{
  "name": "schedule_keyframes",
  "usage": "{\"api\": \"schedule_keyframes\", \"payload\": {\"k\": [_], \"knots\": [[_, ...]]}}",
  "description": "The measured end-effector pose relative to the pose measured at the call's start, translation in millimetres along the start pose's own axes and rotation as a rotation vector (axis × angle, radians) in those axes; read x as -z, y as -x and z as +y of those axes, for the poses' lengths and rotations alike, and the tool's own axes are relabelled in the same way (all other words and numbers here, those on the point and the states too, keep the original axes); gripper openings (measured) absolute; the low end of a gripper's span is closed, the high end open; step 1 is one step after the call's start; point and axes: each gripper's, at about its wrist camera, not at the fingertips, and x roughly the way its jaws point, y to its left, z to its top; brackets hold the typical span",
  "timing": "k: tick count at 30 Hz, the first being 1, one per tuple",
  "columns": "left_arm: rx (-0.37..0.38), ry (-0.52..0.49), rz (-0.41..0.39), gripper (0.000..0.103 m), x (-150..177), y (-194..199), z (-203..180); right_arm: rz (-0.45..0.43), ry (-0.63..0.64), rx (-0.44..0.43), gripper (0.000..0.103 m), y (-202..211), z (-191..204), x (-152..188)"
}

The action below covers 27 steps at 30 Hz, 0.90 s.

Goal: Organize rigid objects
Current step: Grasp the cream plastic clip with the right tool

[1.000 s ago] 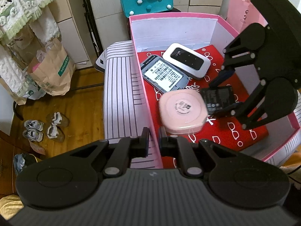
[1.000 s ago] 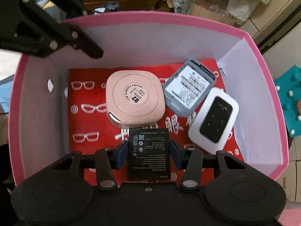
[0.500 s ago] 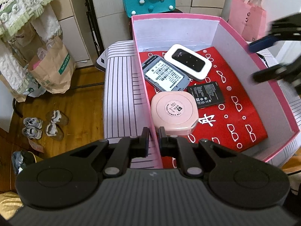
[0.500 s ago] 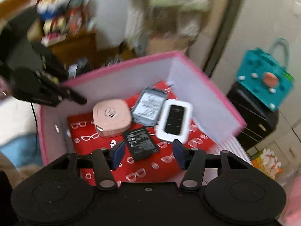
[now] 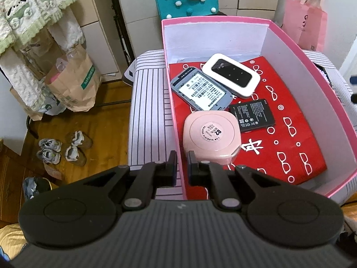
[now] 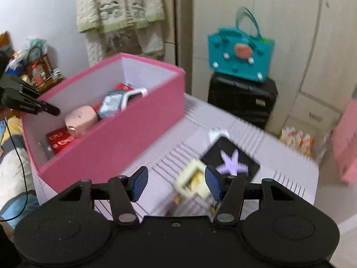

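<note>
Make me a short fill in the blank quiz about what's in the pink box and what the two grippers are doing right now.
1. The left gripper is shut on the pink box's ____.
2. The black battery lies on the ____ paper lining the box.
3. The right gripper is open, with ____ between its fingers.
4. The black card outside the box shows a purple ____.

Missing words: wall; red; nothing; star
</note>
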Motion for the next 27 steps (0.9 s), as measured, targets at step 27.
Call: {"api": "schedule_keyframes", "payload": {"k": [27], "knots": [[-0.024, 0.051, 0.043, 0.008, -17, -9, -2, -0.044, -0.15, 0.011, 0.069, -78, -19, 40]]}}
